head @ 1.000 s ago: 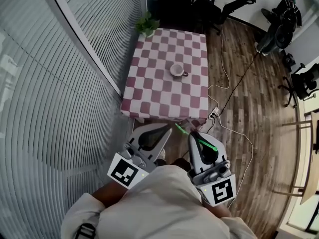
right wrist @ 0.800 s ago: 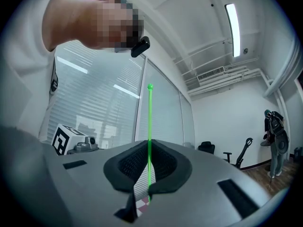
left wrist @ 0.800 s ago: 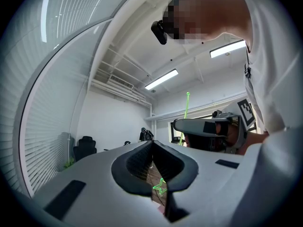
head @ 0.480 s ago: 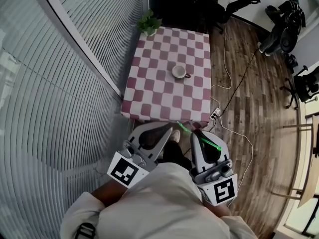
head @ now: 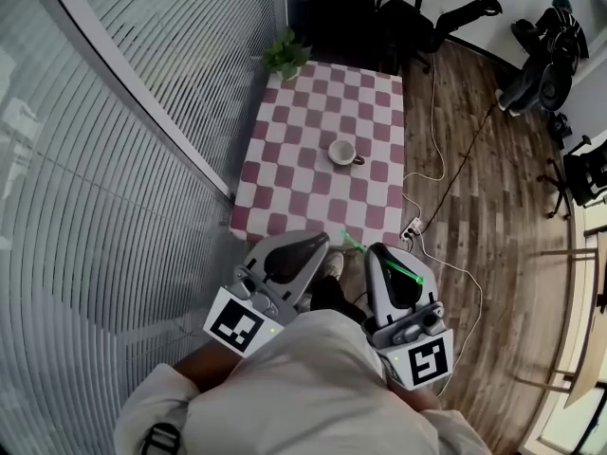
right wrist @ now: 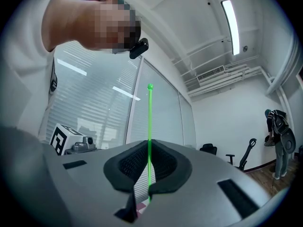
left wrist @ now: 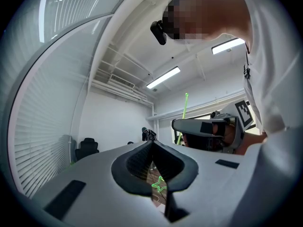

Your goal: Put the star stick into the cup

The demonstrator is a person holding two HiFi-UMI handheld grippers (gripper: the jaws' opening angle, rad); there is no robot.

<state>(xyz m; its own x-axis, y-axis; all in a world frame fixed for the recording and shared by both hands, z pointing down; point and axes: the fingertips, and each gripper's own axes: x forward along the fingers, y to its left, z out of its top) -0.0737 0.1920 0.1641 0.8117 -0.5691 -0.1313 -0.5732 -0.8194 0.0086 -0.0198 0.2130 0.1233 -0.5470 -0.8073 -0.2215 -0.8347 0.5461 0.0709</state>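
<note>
Stick first: the star stick (right wrist: pixel 150 112) is pinched crosswise in the right gripper (right wrist: pixel 149 145). Its thin green shaft runs straight through the line where the two jaws meet. The plain end stands up toward twelve o'clock in the right gripper view, and the star end hangs below the jaws. The jaws are pressed together on the shaft with no gap showing beside it. This looks like a carrying grip, taken near the middle so the light stick does not swing.

In the head view the stick lies slantwise across the right gripper. Its star (head: pixel 351 243) pokes out toward ten o'clock, into the space between the two tools.

The left gripper (left wrist: pixel 152 144) has its jaws closed tip to tip with nothing between them. The green star glimpsed low through its pad recess is beyond the jaws, not in them. I judge the left gripper is simply held alongside, with no part in the hold.

The cup (head: pixel 341 152) stands upright on the checked table (head: pixel 285 159), at about twelve o'clock from both grippers and well apart from them. Its handle points to roughly four o'clock. A potted plant (head: pixel 285 55) sits at the table's far corner, at eleven o'clock from the cup.

By my reading the stick is being brought toward the table and the insertion has not begun. The stick will need tipping upright over the cup's mouth.
</note>
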